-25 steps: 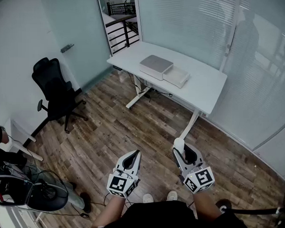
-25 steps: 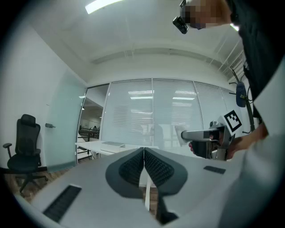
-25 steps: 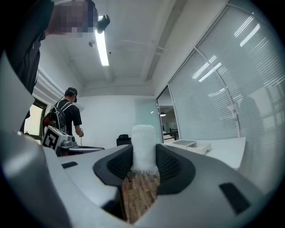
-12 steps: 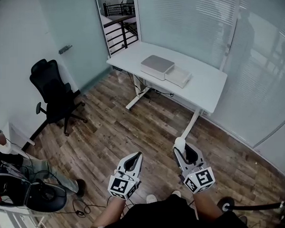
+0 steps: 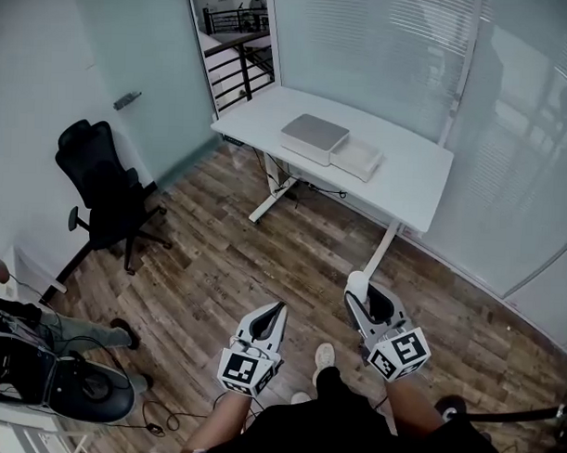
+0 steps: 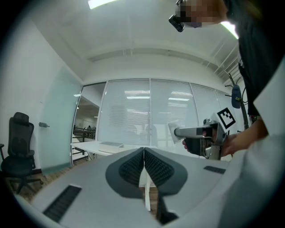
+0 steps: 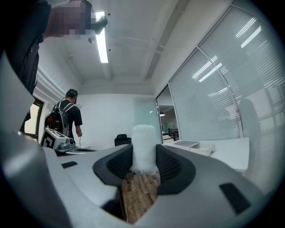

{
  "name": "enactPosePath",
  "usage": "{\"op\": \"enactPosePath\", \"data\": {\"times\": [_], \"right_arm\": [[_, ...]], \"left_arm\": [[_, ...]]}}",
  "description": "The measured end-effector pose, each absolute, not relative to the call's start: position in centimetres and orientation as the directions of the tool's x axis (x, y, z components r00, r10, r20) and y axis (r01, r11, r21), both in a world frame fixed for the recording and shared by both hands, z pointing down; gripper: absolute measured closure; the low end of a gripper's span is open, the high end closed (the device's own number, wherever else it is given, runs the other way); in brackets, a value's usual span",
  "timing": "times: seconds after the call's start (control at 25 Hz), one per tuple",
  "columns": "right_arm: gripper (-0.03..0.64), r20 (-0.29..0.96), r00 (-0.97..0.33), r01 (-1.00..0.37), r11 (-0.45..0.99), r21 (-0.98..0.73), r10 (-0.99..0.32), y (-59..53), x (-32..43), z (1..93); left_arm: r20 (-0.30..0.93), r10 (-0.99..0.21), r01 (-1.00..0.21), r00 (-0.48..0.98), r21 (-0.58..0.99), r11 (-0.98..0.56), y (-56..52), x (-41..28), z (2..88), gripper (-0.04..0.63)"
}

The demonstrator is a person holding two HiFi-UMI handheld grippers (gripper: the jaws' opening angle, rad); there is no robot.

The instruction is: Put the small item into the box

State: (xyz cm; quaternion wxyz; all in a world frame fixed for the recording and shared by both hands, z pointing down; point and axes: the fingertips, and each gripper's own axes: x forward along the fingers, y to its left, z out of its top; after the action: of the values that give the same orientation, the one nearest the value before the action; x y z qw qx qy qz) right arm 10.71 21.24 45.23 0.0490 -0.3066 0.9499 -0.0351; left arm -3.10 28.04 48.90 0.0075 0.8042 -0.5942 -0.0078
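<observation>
1. The right gripper (image 7: pixel 144 165) is clamped on a small white fuzzy cylinder (image 7: pixel 144 149). The cylinder stands upright between the pads and rises above them, so the jaws are partway apart around it.
2. The left gripper (image 6: pixel 144 156) has its jaws pressed together, with nothing between them.
3. In the head view the two grippers are side by side and apart, both pointing level above the brown wood-plank floor (image 5: pixel 264 248).
4. The shallow open white box (image 5: pixel 356 159) sits on the white rectangular desk (image 5: pixel 415 184), just beside a flat grey-topped case (image 5: pixel 314 136) on its left. Both are set back from the desk's near edge.
5. A broad stretch of plank floor lies between the grippers and that near edge.
6. A glass wall with white blinds (image 5: pixel 383 48) runs close behind the desk and along its right end.
7. A black office chair (image 5: pixel 104 191) stands by the left wall, well apart from the desk.
</observation>
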Motion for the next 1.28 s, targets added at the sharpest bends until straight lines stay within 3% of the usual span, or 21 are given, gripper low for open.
{"op": "enactPosePath", "data": {"times": [0.76,1.28], "right_arm": [[0.453,-0.096,-0.833,-0.526,0.834,-0.165,-0.544,6.5,6.3,45.5],[0.453,-0.084,-0.860,-0.486,0.858,-0.165,-0.503,-3.8,6.5,46.9]], "left_arm": [[0.039,-0.953,-0.953,0.302,-0.029,-0.303,12.1,-5.8,48.4,0.583],[0.089,-0.958,-0.962,0.272,0.041,-0.269,2.8,-5.1,50.6,0.582]]}}
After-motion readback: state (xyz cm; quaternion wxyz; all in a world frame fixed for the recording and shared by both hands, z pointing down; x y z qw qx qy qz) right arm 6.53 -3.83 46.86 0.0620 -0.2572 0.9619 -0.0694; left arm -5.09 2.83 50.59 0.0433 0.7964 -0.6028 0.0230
